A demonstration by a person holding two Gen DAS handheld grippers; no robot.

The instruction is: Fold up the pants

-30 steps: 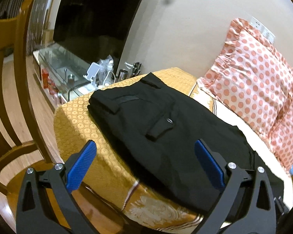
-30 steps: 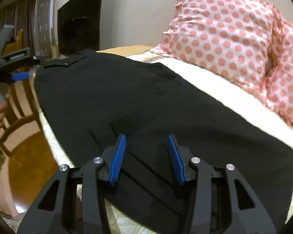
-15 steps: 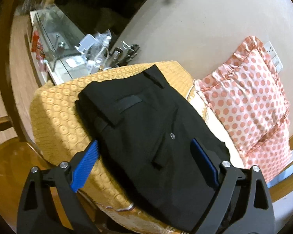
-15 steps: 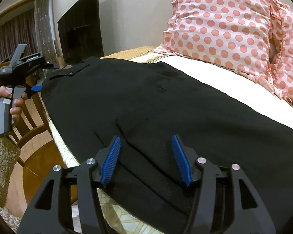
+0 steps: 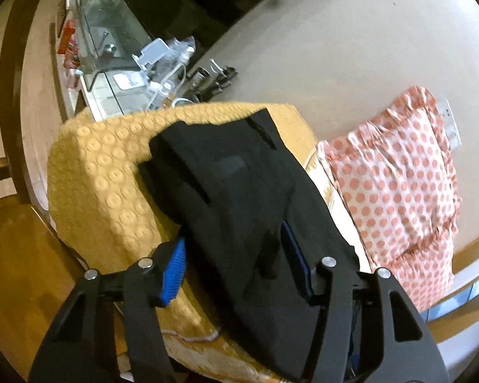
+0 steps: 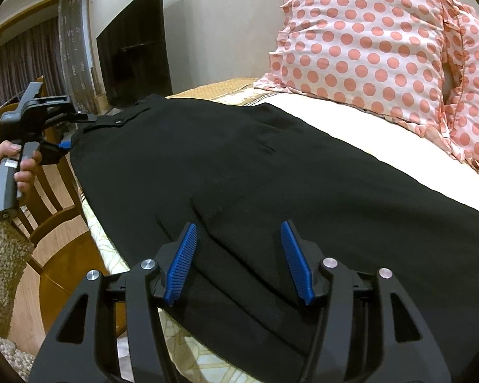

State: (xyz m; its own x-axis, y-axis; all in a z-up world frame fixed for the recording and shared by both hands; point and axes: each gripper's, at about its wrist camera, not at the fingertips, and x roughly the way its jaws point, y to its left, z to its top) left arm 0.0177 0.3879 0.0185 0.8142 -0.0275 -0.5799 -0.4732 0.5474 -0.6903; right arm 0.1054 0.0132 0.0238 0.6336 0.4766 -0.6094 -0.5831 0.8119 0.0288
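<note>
Black pants point(image 6: 271, 172) lie flat along the bed, waistband toward the far left end. In the left wrist view the waist end of the pants point(image 5: 236, 191) lies on the yellow bedspread point(image 5: 105, 185). My left gripper point(image 5: 236, 261) is open, its jaws standing either side of the pants' near edge. It also shows in the right wrist view point(image 6: 65, 131) at the waistband. My right gripper point(image 6: 238, 255) is open just above the leg fabric near the bed's front edge, holding nothing.
Pink polka-dot pillows point(image 6: 367, 41) lean on the wall behind the pants. A wooden chair point(image 6: 51, 210) stands by the bed's left end. A dark TV point(image 6: 134, 60) and a glass stand with clutter point(image 5: 118, 60) are beyond.
My left gripper has moved in toward the waist end and its jaws have narrowed around the fabric edge. My right gripper has opened slightly and stayed over the leg.
</note>
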